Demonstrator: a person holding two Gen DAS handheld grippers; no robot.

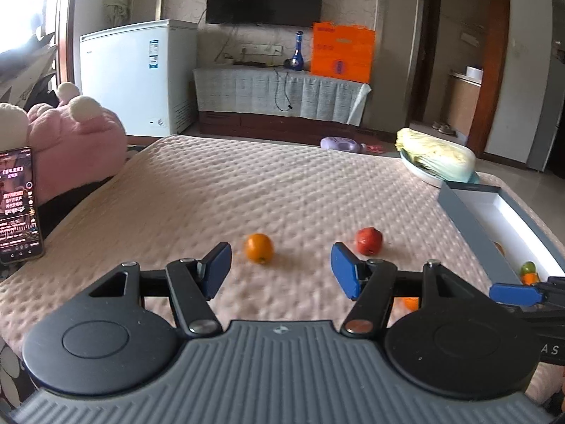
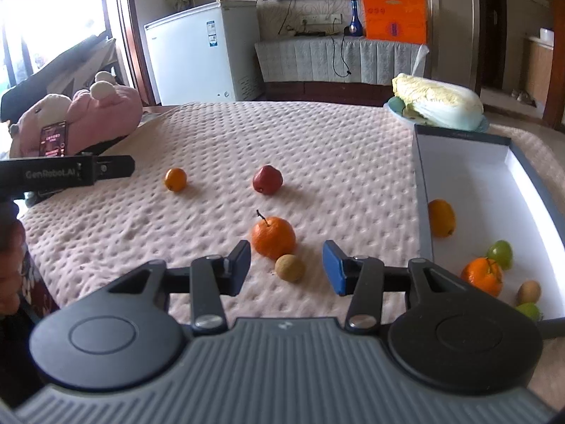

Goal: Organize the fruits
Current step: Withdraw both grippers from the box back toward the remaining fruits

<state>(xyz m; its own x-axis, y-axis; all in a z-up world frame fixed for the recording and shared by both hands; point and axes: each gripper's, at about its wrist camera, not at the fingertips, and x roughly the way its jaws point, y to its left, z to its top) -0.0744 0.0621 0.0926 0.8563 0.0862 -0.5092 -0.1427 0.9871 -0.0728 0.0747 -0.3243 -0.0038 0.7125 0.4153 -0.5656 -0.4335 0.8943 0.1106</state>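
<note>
My left gripper (image 1: 280, 270) is open and empty above the pink cloth; a small orange (image 1: 259, 248) and a red fruit (image 1: 369, 241) lie just beyond its fingertips. My right gripper (image 2: 286, 268) is open and empty, with a small brown fruit (image 2: 289, 268) between its fingers and a stemmed tangerine (image 2: 273, 237) just beyond. The small orange (image 2: 175, 179) and red fruit (image 2: 267, 180) lie farther off. The grey box with white inside (image 2: 466, 162) at right holds an orange (image 2: 441, 217), a tangerine (image 2: 482, 276), a green fruit (image 2: 500, 254), a brown fruit (image 2: 528, 292) and another green one (image 2: 528, 311).
A cabbage on a plate (image 2: 438, 106) sits behind the box. A pink plush toy (image 2: 91, 116) and a phone (image 1: 17, 205) are at the left edge. The left gripper's body (image 2: 67, 173) reaches in from the left in the right wrist view.
</note>
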